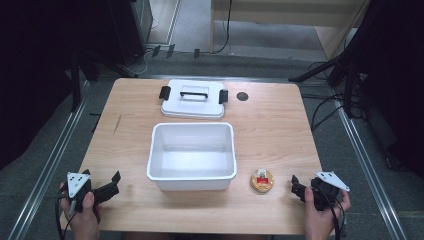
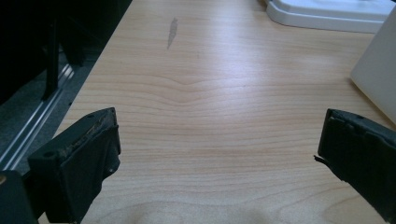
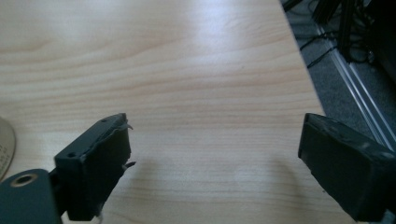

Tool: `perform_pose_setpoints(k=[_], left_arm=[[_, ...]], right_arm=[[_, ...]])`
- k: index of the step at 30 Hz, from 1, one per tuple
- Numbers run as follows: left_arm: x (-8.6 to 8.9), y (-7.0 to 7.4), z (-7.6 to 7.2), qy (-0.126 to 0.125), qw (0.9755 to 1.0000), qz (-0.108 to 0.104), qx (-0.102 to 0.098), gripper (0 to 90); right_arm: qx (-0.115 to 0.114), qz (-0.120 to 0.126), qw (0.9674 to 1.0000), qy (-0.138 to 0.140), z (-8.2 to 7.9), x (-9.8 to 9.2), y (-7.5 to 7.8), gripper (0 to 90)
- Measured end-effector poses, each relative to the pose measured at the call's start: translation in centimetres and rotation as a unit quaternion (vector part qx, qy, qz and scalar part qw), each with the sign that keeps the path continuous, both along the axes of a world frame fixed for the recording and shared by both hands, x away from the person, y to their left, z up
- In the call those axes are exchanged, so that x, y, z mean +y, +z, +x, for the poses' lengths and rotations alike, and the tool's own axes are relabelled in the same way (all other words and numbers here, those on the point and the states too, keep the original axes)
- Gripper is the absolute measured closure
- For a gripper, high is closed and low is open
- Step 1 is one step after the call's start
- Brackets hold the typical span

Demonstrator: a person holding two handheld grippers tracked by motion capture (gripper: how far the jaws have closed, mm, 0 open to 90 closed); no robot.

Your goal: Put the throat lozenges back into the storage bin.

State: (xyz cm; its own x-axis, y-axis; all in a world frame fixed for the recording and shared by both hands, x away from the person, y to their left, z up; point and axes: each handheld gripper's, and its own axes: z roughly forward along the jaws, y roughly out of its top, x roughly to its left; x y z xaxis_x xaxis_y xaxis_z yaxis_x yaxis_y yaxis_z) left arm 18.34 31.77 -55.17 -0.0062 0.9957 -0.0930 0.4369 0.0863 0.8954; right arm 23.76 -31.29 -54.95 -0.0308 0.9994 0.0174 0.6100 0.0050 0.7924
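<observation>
An open white plastic bin [image 1: 191,172] stands empty at the table's centre. Behind it its white lid [image 1: 193,99], with a black handle and black clips, lies flat. A small round tan jar [image 1: 262,181] with a red and white label sits just right of the bin's front corner. My left gripper [image 1: 102,179] rests near the front left corner, open and holding nothing. My right gripper [image 1: 306,183] is at the front right, a little to the right of the jar, also open and bare. In the left gripper view the jaws [image 2: 218,128] stand wide over bare wood, with the bin's wall [image 2: 378,70] at the right.
The wooden table [image 1: 270,130] has a small dark round hole [image 1: 242,96] right of the lid. Metal rails and cables run along the floor on both sides. In the right gripper view [image 3: 215,130] the table's right edge [image 3: 303,70] is close, and the jar's rim [image 3: 5,144] shows at the left.
</observation>
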Motion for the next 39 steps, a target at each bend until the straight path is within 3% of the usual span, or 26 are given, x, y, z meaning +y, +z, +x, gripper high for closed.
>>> perform_pose_setpoints(k=[3,4,7,18,21,25,33,37,39], left_arm=[[0.0,0.0,0.0,0.003,1.0,-0.003,0.0,0.0],[0.1,0.0,0.0,0.002,1.0,-0.007,-0.001,0.0],[0.1,0.0,0.0,0.002,1.0,-0.007,-0.001,0.0],[0.0,0.0,-0.1,0.0,1.0,-0.004,-0.004,0.0],[0.0,0.0,-0.1,0.0,1.0,-0.004,-0.004,0.0],[0.1,0.0,-0.1,0.002,1.0,-0.006,-0.005,0.0],[0.1,0.0,-0.1,0.001,1.0,-0.008,-0.005,0.0],[0.1,0.0,-0.1,0.001,0.9999,-0.009,-0.005,0.0],[0.1,0.0,-0.1,0.001,0.9999,-0.01,-0.004,0.0]], right_arm=[[-0.019,0.009,0.9997,-0.008,-0.4,-0.2,0.2,13.2],[-0.034,0.024,0.9991,-0.007,-0.7,-0.6,0.4,12.9],[-0.04,0.032,0.9987,-0.004,-0.9,-0.7,0.8,12.9],[-0.075,0.015,0.997,0.009,-2.5,-0.5,3.5,13.0],[-0.074,0.015,0.997,0.017,-2.5,-0.3,4.2,13.2],[-0.063,0.002,0.9972,0.04,-2.4,0.2,5.2,13.1],[-0.008,-0.039,0.996,0.08,-1.8,1.7,6.6,13.1],[0.034,-0.056,0.9929,0.099,-1.3,2.2,7.3,13.3],[0.061,-0.067,0.9898,0.11,-0.9,2.4,7.6,13.2]])
